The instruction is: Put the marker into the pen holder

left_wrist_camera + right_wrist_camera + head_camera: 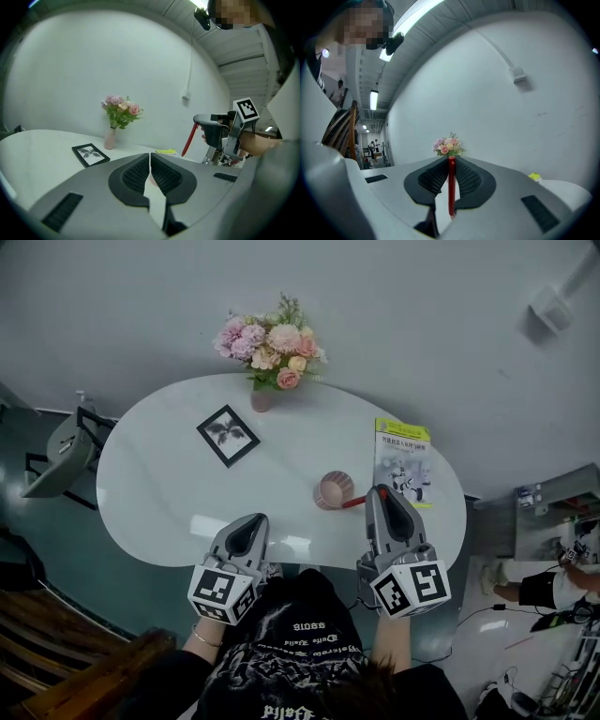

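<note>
A grey chair (58, 448) stands at the far left, just beside a white rounded table (159, 493). On the table lies a small black picture frame (228, 435). Next comes a bunch of pink flowers in a pink vase (270, 351), at the far edge. Then there is a round pink pen holder (333, 489), open at the top. After it lies a booklet with a yellow top (403, 457). The frame, the pen holder and the booklet are all apart from each other. The wall behind the table is plain and pale. At the far right of the room, well away from the table, is a person in dark shorts (548, 587).

The person holding the grippers reaches both arms out over the near edge of the table. The left gripper (255, 519) is to the left of the pen holder and tips down a little. Its jaws are pressed together and there is nothing between them.

The right gripper (380, 491) is just to the right of the pen holder and is held flat. Its jaws squeeze a thin red marker (451, 185). From above, the marker sticks out of the jaws toward the pen holder, and its end is right by the rim. I cannot tell if it touches. From the left gripper view, the marker hangs slanted in the air above the table.
</note>
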`<state>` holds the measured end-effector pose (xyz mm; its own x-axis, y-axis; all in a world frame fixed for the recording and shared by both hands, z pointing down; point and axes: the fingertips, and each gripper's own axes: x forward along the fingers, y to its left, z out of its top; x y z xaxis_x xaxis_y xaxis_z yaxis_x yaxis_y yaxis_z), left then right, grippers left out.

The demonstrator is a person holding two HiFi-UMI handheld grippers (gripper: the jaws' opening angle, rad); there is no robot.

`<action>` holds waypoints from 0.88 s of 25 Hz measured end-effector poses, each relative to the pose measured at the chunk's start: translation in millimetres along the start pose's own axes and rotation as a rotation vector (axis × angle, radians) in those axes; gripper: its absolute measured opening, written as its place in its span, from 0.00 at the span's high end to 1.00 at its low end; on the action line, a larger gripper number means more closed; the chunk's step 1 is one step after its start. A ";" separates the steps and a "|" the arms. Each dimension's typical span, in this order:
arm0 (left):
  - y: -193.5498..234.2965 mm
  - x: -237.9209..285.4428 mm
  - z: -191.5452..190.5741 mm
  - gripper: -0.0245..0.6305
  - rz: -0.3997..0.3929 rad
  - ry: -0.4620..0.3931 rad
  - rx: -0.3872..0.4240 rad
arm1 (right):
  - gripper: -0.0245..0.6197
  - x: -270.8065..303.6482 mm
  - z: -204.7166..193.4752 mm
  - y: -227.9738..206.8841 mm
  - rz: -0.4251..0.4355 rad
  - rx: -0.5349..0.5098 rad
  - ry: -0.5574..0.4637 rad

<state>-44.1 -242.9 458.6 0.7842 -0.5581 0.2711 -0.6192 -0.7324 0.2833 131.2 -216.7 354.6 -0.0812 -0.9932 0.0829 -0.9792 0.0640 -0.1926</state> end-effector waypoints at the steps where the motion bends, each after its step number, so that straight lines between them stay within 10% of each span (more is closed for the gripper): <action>1: 1.5 0.4 -0.5 0.92 0.006 0.002 0.001 | 0.86 2.4 -1.3 -1.6 0.000 -0.002 0.002; 22: -1.7 30.3 23.7 0.92 0.104 -0.027 0.008 | 0.86 55.2 -28.4 -28.7 0.113 0.029 0.088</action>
<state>-18.4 -267.8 444.6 0.7169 -0.6411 0.2741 -0.6967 -0.6731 0.2479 149.5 -270.6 392.5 -0.2077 -0.9676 0.1439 -0.9572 0.1708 -0.2335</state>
